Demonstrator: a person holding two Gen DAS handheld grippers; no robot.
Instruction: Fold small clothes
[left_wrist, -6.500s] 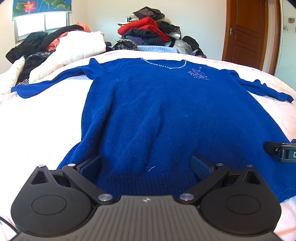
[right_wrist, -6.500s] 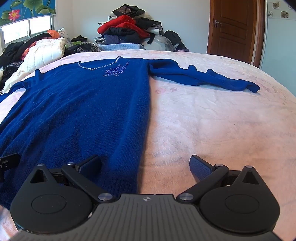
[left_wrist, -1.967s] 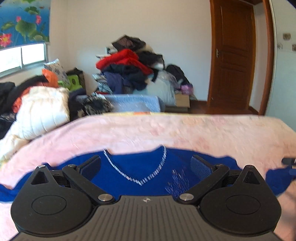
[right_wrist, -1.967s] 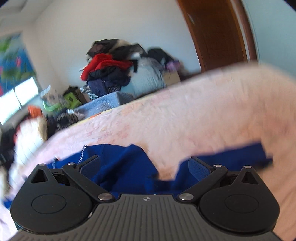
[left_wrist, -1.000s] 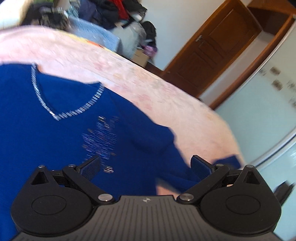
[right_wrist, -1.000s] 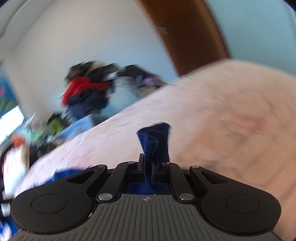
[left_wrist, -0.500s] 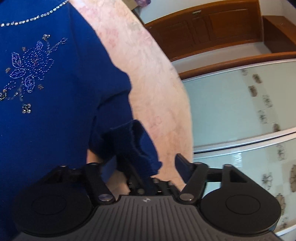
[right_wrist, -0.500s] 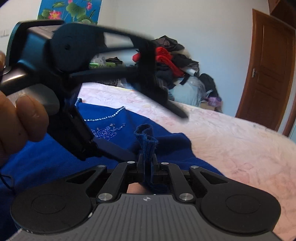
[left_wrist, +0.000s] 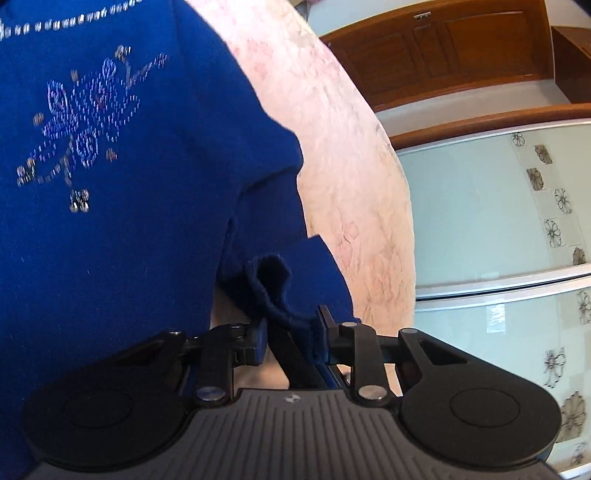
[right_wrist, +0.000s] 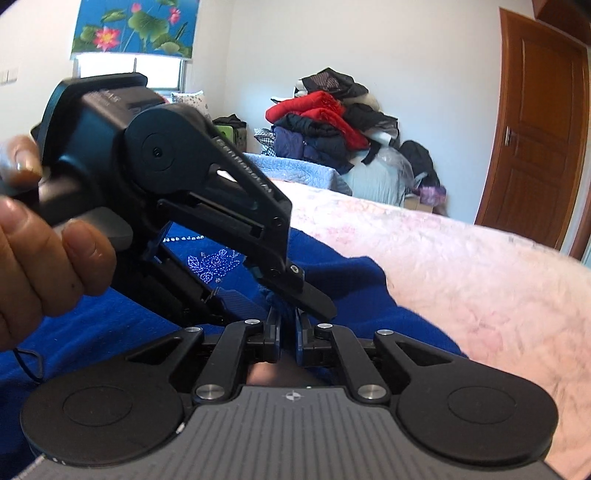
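A royal-blue sweater (left_wrist: 110, 206) with a beaded flower motif (left_wrist: 85, 133) lies on a pink bedspread (left_wrist: 354, 177); it also shows in the right wrist view (right_wrist: 351, 295). Its right sleeve is folded in over the body. The sleeve cuff (left_wrist: 273, 291) stands bunched between both grippers. My right gripper (right_wrist: 288, 325) is shut on the cuff. My left gripper (left_wrist: 291, 328) has its fingers closed in around the same cuff and the right gripper's fingers; its body (right_wrist: 166, 184) fills the left of the right wrist view.
A heap of clothes (right_wrist: 328, 122) is piled at the far side by the white wall. A wooden door (right_wrist: 535, 129) stands at the right. Glass wardrobe panels (left_wrist: 498, 221) lie past the bed's edge. A hand (right_wrist: 40, 266) holds the left gripper.
The right gripper took the sleeve cuff and carried it in over the sweater body. The left gripper swung over to it and its fingers have narrowed around the cuff.
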